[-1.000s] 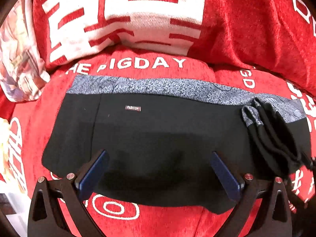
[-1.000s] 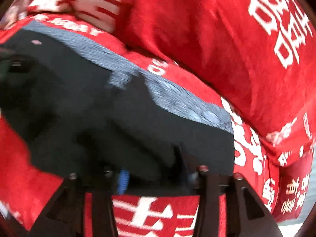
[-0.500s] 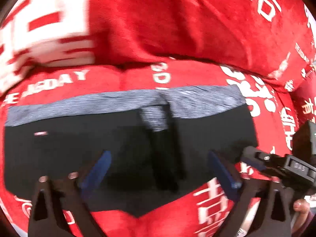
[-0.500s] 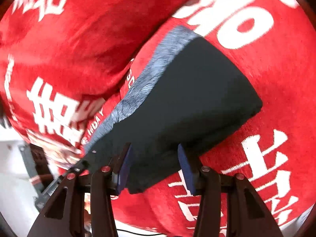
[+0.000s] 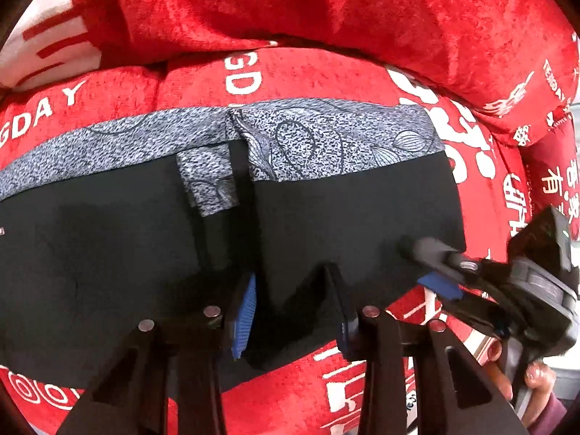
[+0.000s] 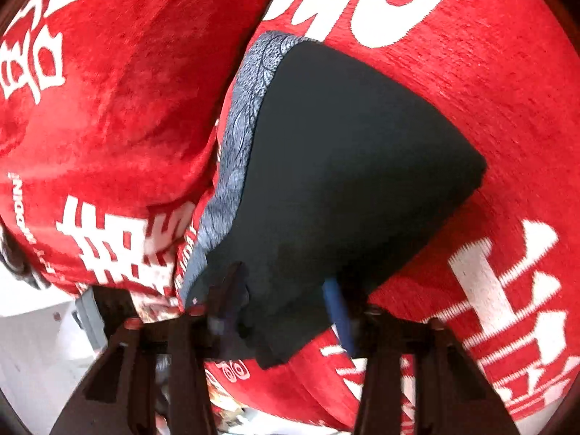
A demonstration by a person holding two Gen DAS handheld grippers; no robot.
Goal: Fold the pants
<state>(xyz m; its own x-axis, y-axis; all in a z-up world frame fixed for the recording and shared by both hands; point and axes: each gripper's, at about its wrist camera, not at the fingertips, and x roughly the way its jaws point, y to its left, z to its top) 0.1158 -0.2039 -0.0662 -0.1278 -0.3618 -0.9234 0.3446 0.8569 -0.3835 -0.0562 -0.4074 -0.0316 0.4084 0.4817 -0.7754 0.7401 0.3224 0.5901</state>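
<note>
**Both grippers pinching the near hem, ready for the next fold**

You've got the black stretchy pants with the grey patterned waistband (image 5: 326, 217) laid flat across the red plush sofa cover with white lettering (image 5: 326, 11), waistband on the far side from both grippers. Your left gripper (image 5: 293, 304) is clamped on a raised pinch of black cloth along the near edge. Your right gripper (image 6: 286, 304) is closed on the near corner of the same edge, just off to the left gripper's right. My guess is you're holding two points so the hem lifts evenly. The tucked grey flap ahead of the left gripper is hard to read. The right gripper's left finger is blurred, and the pants' left end is cut off.
</note>
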